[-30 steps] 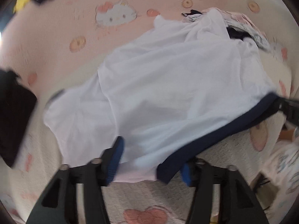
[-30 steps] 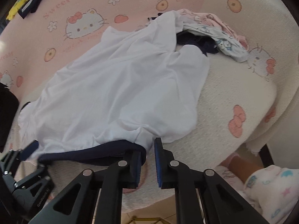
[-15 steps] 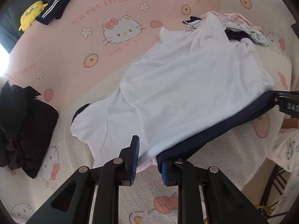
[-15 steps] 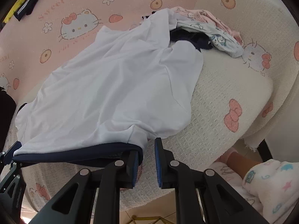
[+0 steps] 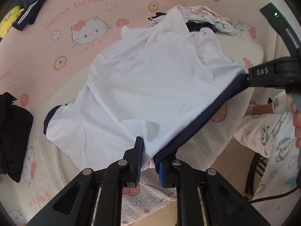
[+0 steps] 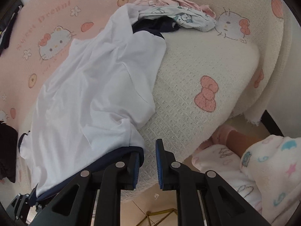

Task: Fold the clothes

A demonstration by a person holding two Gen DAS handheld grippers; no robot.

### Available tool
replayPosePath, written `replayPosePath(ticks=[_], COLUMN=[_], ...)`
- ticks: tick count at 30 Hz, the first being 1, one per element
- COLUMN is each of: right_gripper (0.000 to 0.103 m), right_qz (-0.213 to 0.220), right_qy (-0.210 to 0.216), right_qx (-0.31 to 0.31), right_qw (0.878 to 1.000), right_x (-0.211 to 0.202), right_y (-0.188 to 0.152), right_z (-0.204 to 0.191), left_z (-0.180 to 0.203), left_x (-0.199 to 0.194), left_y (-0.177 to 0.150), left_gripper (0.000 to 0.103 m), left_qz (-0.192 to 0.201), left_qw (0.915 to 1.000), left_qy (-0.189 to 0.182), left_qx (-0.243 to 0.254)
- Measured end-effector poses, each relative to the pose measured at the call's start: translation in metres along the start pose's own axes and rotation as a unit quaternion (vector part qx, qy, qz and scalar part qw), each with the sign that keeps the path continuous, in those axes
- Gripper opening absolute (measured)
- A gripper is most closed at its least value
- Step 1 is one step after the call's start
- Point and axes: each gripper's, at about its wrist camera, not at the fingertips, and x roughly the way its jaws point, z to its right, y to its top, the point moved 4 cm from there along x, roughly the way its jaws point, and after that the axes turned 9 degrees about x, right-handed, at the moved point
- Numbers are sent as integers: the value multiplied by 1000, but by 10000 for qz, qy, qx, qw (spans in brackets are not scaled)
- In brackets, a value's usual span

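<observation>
The left gripper (image 5: 148, 156) pinches the navy hem of the white shirt (image 5: 150, 86) at 6 o'clock. The right gripper (image 6: 148, 162) holds the hem's other end; whether it grips cannot be told. The shirt lies across the blanket (image 6: 197, 60).

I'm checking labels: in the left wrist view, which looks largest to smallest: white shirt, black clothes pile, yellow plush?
1. white shirt
2. black clothes pile, cut off by the frame
3. yellow plush, farther away and partly cropped, so its true size is unsure
</observation>
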Motion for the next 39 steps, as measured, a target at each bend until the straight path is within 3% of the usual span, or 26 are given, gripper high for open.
replayPosePath(ticks=[4, 9, 20, 28, 31, 32, 33, 34, 35, 36, 37, 39], right_gripper=[11, 11, 11, 11, 25, 43, 54, 68, 70, 70, 71, 76], right_qz=[105, 80, -198, -418, -678, -712, -743, -677, -611, -520, -465, -422], right_qy=[37, 467, 563, 529, 828, 906, 984, 1057, 1130, 1208, 1259, 1333], right_qx=[-198, -149, 137, 320, 201, 112, 22, -94, -211, -340, -405, -467], right_qw=[9997, 9988, 9981, 9972, 9940, 9933, 9924, 9920, 9915, 9907, 9901, 9891], right_x=[-2, -3, 7, 12, 11, 8, 6, 0, -5, -13, -18, -28], right_y=[2, 4, 6, 4, 2, 1, 1, 1, 1, 1, 2, 3], right_z=[-4, -3, 7, 15, 10, 6, 3, -1, -5, -11, -14, -20], left_z=[1, 9, 31, 36, 33, 33, 32, 30, 29, 28, 25, 19], left_x=[3, 4, 5, 5, 1, -1, -4, -8, -12, -15, -21, -34], left_y=[-3, -6, -13, -16, -14, -12, -10, -8, -6, -4, -1, 3], left_gripper=[12, 12, 10, 10, 11, 11, 12, 15, 20, 41, 73, 94], left_qz=[-84, -166, -347, -424, -402, -396, -368, -335, -303, -275, -177, 76], left_qw=[9997, 9988, 9963, 9959, 9958, 9953, 9947, 9941, 9933, 9916, 9897, 9857], left_qy=[-194, -457, -784, -797, -827, -880, -954, -1030, -1106, -1244, -1382, -1587], left_qx=[-103, -112, 72, 54, -29, -15, -46, -88, -129, -207, -325, -566])
